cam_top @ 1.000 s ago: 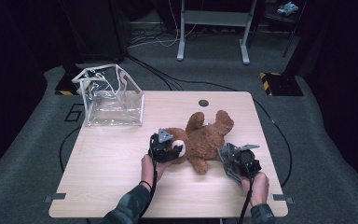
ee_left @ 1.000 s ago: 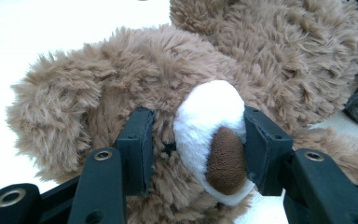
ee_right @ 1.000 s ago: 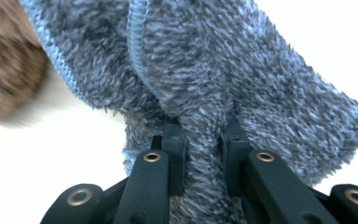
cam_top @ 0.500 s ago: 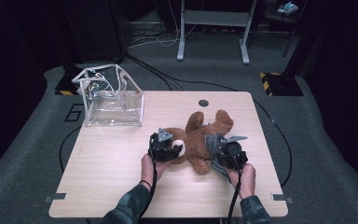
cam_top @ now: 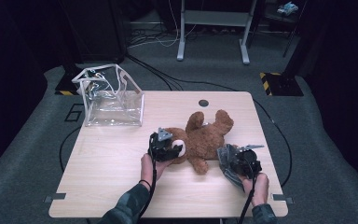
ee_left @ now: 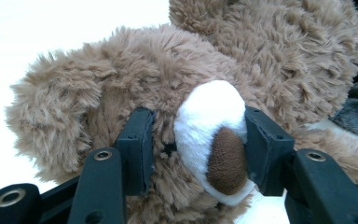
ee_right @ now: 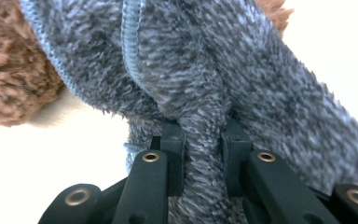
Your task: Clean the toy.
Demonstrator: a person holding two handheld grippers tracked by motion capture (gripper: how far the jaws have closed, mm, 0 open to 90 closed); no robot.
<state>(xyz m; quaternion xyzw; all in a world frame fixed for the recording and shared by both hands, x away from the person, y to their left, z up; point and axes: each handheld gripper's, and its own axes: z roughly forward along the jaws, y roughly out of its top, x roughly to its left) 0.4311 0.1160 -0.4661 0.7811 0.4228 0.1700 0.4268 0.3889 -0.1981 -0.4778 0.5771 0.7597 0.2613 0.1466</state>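
Observation:
A brown teddy bear lies on the wooden table, right of its middle. My left gripper sits at the bear's head. In the left gripper view its jaws press on the white muzzle with the brown nose from both sides. My right gripper lies just right of the bear's lower leg, shut on a fold of grey fuzzy cloth with a ribbed blue-grey seam. That cloth bunches around the gripper's front. A brown furry limb lies to the left of the cloth.
A clear plastic bag stands open at the table's far left corner. A small round hole is in the tabletop near the far edge. Cables trail from both grippers toward the person's forearms at the near edge.
The right gripper, holding the grey cloth, went left toward the bear half a second ago and has come back to the right. The left gripper and the bear's head stayed put.

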